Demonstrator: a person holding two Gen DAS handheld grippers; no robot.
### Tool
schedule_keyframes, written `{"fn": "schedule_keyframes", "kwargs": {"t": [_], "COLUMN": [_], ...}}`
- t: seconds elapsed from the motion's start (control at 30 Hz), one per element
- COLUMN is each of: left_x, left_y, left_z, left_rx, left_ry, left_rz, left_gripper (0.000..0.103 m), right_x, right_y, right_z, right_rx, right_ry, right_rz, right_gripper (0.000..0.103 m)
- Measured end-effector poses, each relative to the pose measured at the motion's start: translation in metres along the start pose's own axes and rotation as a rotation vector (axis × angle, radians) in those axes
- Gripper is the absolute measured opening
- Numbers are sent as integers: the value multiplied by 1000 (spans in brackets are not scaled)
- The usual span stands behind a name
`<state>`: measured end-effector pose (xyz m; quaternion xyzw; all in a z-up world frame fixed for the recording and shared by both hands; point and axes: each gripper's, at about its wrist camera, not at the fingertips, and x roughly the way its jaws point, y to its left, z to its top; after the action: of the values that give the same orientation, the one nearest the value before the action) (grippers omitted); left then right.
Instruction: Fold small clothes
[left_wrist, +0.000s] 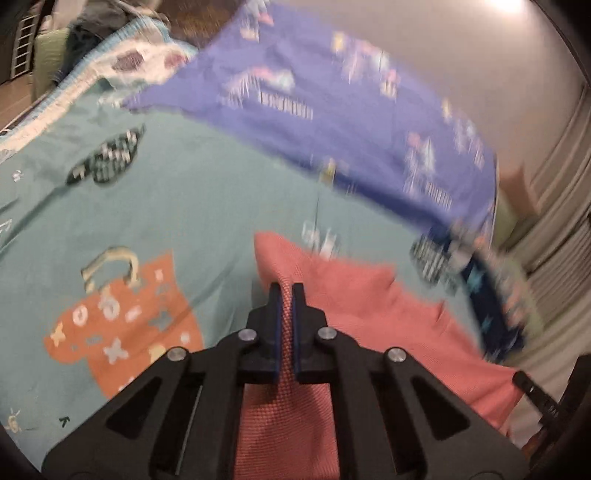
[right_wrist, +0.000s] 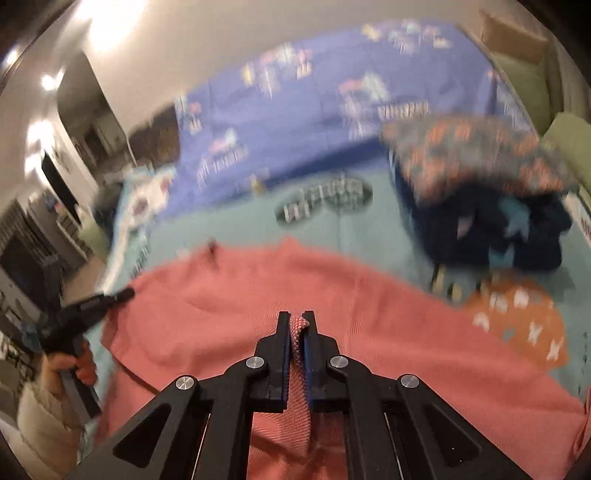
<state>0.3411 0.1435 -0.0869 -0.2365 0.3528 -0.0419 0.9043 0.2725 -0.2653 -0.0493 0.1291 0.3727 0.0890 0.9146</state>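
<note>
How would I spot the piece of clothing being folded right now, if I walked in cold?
Find the teal bedspread printed with cartoon pictures, with a purple patterned sheet behind it. Across its near side lies a plain salmon-pink knit garment, pinched by both the left gripper and right gripper. Unlike the dark, patterned pile of clothes nearby, it is one solid colour.

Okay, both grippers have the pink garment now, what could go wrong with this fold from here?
1. The right gripper pinches only a small bunched edge of the pink garment; it could slip out when lifted.
2. The left gripper also grips near the fabric's edge, so uneven pulling may skew the fold.
3. The dark clothes pile lies close by and could be dragged.
</note>
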Motion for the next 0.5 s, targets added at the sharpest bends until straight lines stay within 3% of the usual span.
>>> {"fn": "schedule_keyframes", "kwargs": {"t": [0.07,0.17,0.23,0.3,0.43,0.5], "left_x": [-1,16,19,13,-14,-30], "left_y": [1,3,9,15,12,1], "left_z": [4,-6,-14,-21,-28,-34], "left_rx": [-12,30,36,27,67,110], "left_ry": [-28,49,84,93,22,-4], "left_rz": [3,96,105,115,139,100], "left_gripper": [7,8,17,37,40,40], "right_x": [-2,32,48,38,-9,-30], "right_y": [-2,-13,-27,-43,-71,-79], "right_z": [7,4,-10,-21,-32,-35], "right_rx": [5,-2,50,101,164,184], "right_ry": [-37,93,186,167,69,46], "right_rz": [-14,-65,-78,-47,-92,-67], "right_gripper": [5,8,10,17,23,25]}}
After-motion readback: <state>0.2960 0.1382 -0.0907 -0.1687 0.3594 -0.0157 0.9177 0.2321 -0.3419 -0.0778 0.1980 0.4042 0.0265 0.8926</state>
